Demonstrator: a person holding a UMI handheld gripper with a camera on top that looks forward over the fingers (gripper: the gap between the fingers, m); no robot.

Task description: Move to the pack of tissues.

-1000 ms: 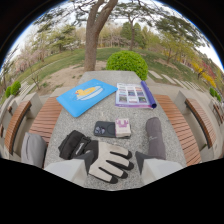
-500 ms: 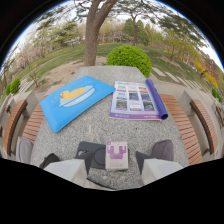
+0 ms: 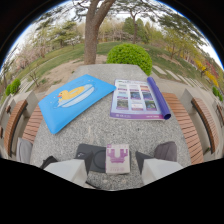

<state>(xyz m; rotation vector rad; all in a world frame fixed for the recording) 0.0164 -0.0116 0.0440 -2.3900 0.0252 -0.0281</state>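
Observation:
A small white pack of tissues (image 3: 118, 159) with a purple print lies on the grey stone table (image 3: 100, 131), partly resting on a flat dark pouch (image 3: 91, 156). My gripper (image 3: 116, 171) is open and low over the table's near edge. The pack sits between the two pale fingers (image 3: 71, 170), with a gap on either side, and its far end reaches just beyond the fingertips. Nothing is gripped.
Beyond the pack lie a blue picture book with a yellow duck (image 3: 74, 100) and an open purple-edged booklet (image 3: 138, 100). A dark grey rounded object (image 3: 166, 149) sits by the right finger. Wooden benches (image 3: 187, 125) flank the table; a bush (image 3: 130, 56) and tree trunk stand behind.
The gripper has moved forward and lower over the table. The gloves near the front edge have dropped out of view, and the tissue pack now sits between the fingers.

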